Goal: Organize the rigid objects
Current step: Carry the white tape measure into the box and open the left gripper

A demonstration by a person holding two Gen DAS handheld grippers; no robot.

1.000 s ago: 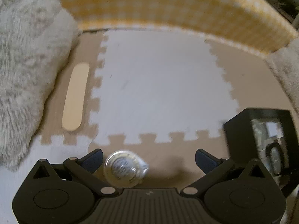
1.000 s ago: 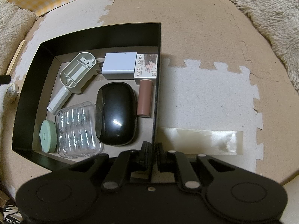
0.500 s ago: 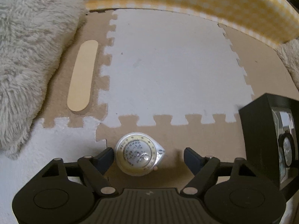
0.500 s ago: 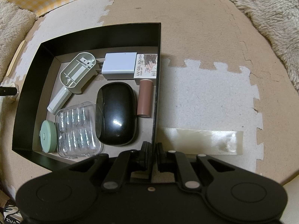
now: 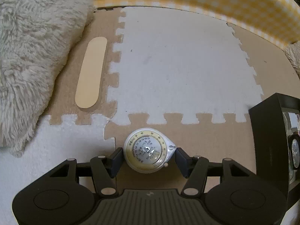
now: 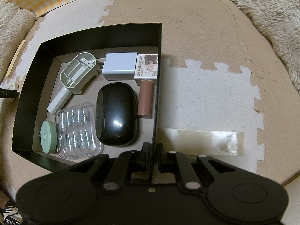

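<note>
Round dial disc (image 5: 148, 152) on floor mat (image 5: 178, 71), between closing left tool (image 5: 148, 158) jaws, pads near rim. Light, stiff, smooth-edged; grip across diameter. Right tool (image 6: 152, 155) clamped on black box (image 6: 158, 56) wall.

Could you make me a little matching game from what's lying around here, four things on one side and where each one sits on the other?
Things:
1. round tape measure
2. wooden stick
3. black mouse
4. clear tape strip

Places:
A. inside the black box, beside a brown tube
B. on the mat to the right of the box
C. between the left gripper fingers
D. on the mat next to the fluffy cushion

Pairs: 1-C, 2-D, 3-A, 4-B
</note>
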